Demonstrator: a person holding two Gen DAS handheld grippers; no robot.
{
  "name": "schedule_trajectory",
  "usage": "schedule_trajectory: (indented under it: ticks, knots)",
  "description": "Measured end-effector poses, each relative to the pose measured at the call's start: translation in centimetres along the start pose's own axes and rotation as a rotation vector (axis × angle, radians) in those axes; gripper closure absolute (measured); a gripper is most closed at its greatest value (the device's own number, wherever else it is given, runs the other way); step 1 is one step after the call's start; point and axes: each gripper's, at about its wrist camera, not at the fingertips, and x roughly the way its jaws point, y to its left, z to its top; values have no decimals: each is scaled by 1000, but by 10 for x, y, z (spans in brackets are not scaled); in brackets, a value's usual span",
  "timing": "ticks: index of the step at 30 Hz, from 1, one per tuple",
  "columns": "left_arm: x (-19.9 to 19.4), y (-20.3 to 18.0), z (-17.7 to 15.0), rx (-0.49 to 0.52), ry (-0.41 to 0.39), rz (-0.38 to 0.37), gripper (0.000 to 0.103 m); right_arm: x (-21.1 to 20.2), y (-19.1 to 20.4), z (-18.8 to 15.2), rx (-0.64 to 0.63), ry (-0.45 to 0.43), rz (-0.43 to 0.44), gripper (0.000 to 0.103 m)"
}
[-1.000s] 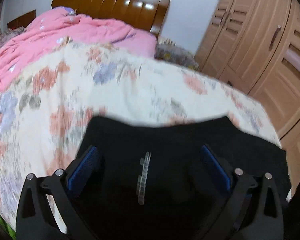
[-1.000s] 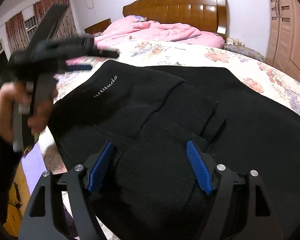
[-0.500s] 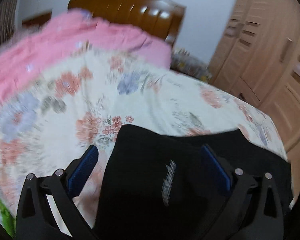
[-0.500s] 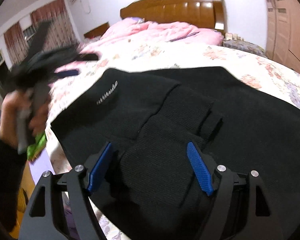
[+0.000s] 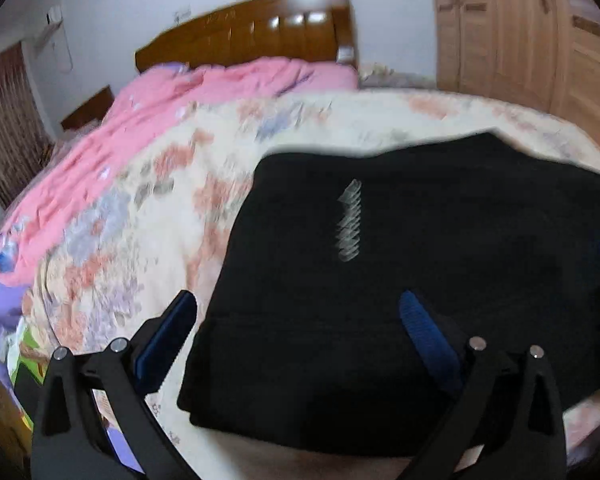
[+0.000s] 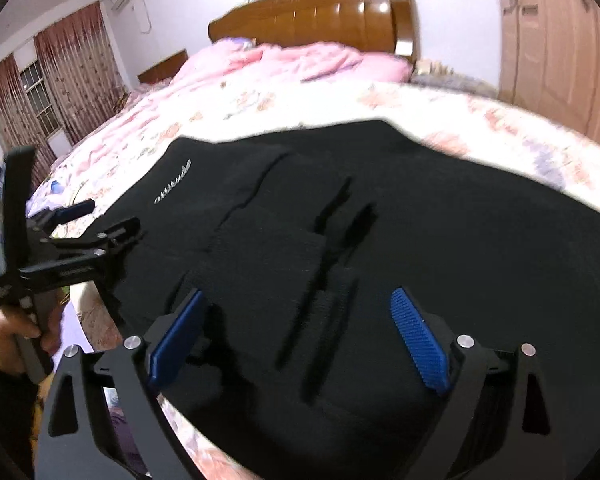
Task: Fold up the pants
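We see black pants [image 6: 380,240] lying folded on the bed [image 6: 260,108]. Left gripper [image 5: 300,332] and right gripper [image 6: 296,332] hover above them, jaws spread wide, grasping nothing.

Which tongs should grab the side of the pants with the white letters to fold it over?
Probably the left tongs. They sit open right at that edge of the pants, near the letters. The right tongs hover open over the middle folds, farther away.
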Motion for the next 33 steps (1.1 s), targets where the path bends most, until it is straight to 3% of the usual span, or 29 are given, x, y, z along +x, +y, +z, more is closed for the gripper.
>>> schedule_trajectory:
  ticks: [3, 5, 6, 8, 11, 14, 18, 22, 26, 29, 33]
  knots:
    - [-22, -31, 4, 37, -35, -144, 1, -12, -29, -10, 88, 23, -13, 14]
    - [-17, -61, 2, 135, -22, -131, 1, -12, -48, -23, 119, 73, -28, 13]
    - [-8, -74, 1, 178, 5, -99, 1, -16, -50, -26, 102, 55, -6, 14]
    - [0, -83, -1, 168, 20, -67, 1, -26, -55, -29, 102, 71, -4, 14]
    - [3, -69, 9, 70, 83, -107, 1, -64, -80, -34, 209, 2, 68, 14]
    - [-19, -75, 16, 90, 17, -98, 1, -116, -122, -52, 353, -101, 33, 14]
    - [-47, -117, 28, 143, -50, -231, 1, -169, -173, -102, 577, -181, 1, 13]
    - [-47, -191, 28, 291, -63, -273, 1, -170, -196, -138, 689, -105, -25, 12]
    - [-26, -243, 19, 400, -19, -279, 1, -161, -202, -139, 716, -85, 4, 12]
    - [-7, -253, 2, 442, 29, -252, 1, -150, -203, -129, 700, -56, 25, 12]
    - [0, -239, -3, 380, 20, -313, 1, -141, -207, -119, 678, -31, -35, 13]
